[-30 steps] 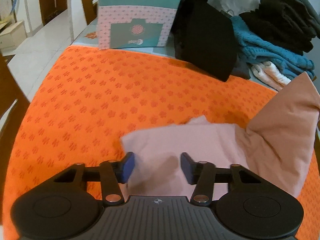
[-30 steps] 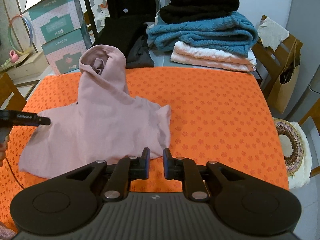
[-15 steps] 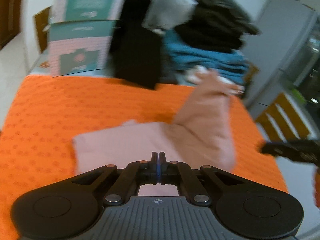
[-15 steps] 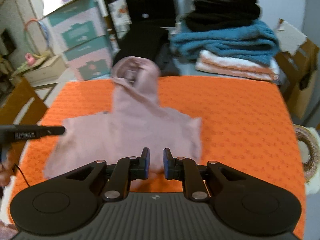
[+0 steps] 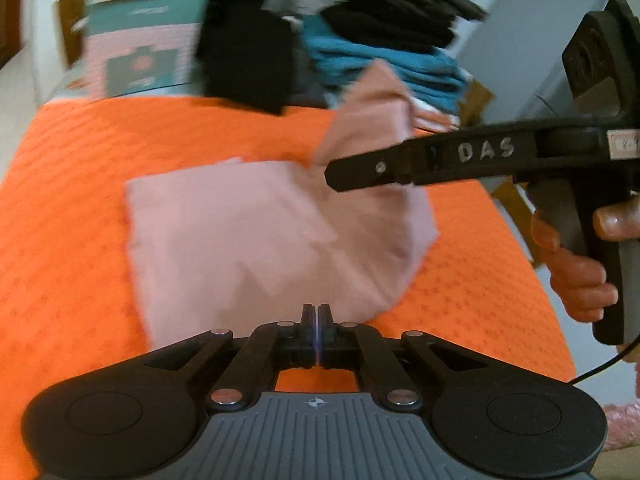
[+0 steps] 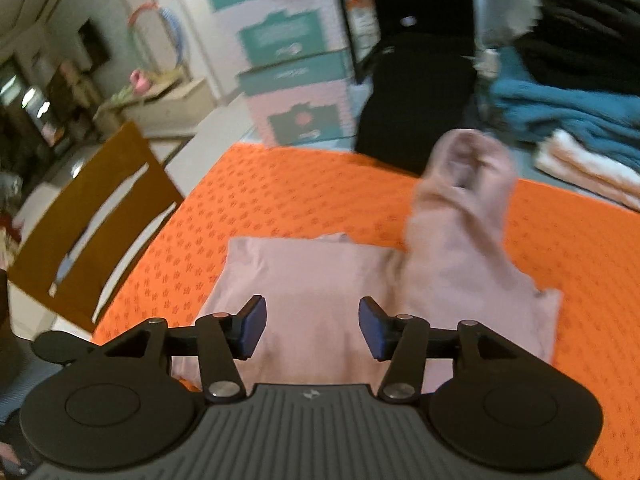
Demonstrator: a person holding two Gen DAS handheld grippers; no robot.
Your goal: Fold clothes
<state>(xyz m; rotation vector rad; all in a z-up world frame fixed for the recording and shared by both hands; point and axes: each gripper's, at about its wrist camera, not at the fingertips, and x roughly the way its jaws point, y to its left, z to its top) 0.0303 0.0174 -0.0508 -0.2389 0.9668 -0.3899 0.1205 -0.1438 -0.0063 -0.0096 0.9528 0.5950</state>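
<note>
A pale pink hooded garment lies partly folded on the orange patterned cloth, its hood standing up at the far right. My left gripper is shut and empty, at the garment's near edge. My right gripper is open, over the garment's near part, with nothing between its pads. In the left wrist view the right gripper's body reaches in from the right above the garment.
A stack of folded dark, teal and white clothes stands at the back right. A black garment and teal and pink boxes stand at the back. A wooden chair is left of the table.
My left gripper shut and pulled back to the garment's near edge. My right gripper opened and swung left over the garment.
</note>
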